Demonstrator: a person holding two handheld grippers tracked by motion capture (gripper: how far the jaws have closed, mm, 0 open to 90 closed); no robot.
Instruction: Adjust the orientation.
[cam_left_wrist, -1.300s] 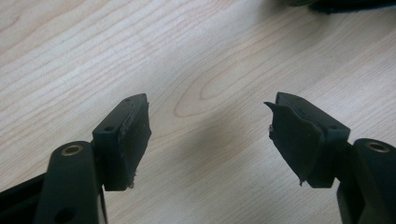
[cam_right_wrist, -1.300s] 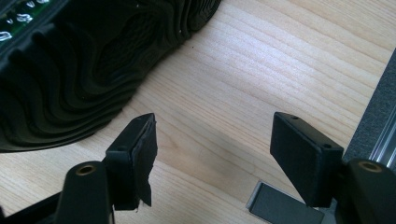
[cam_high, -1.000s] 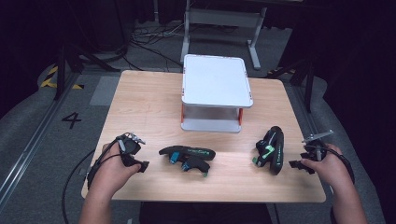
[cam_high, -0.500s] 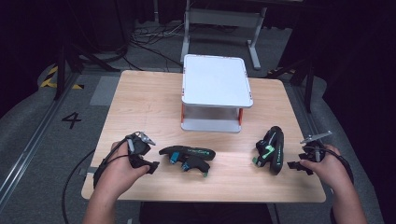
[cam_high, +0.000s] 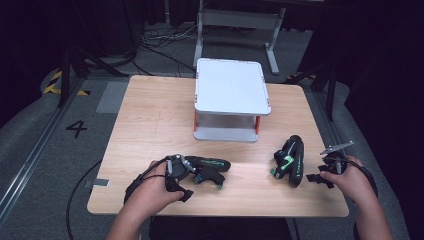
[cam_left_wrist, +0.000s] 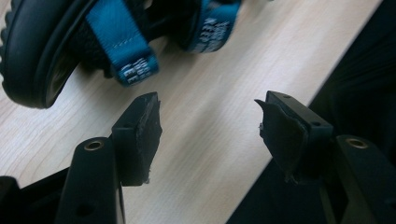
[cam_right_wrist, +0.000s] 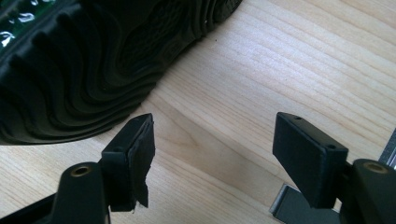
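So the left gripper (cam_high: 186, 172) has slid in toward the left sandal (cam_high: 210, 167) and now sits right at its near-left end. Its jaws have just been closing a bit but stay spread, nothing between them yet, with the blue straps (cam_left_wrist: 122, 51) just ahead. Looks like the grab is about to happen. The right gripper (cam_high: 312, 175) hasn't budged, jaws apart and empty beside the right sandal (cam_high: 291, 161). Both sandals lie on the table (cam_high: 150, 125), near the white shelf (cam_high: 230, 95).

Two sandals (cam_high: 207, 169) (cam_high: 290, 161) on the table (cam_high: 150, 120), side by side before the shelf stand (cam_high: 230, 100).
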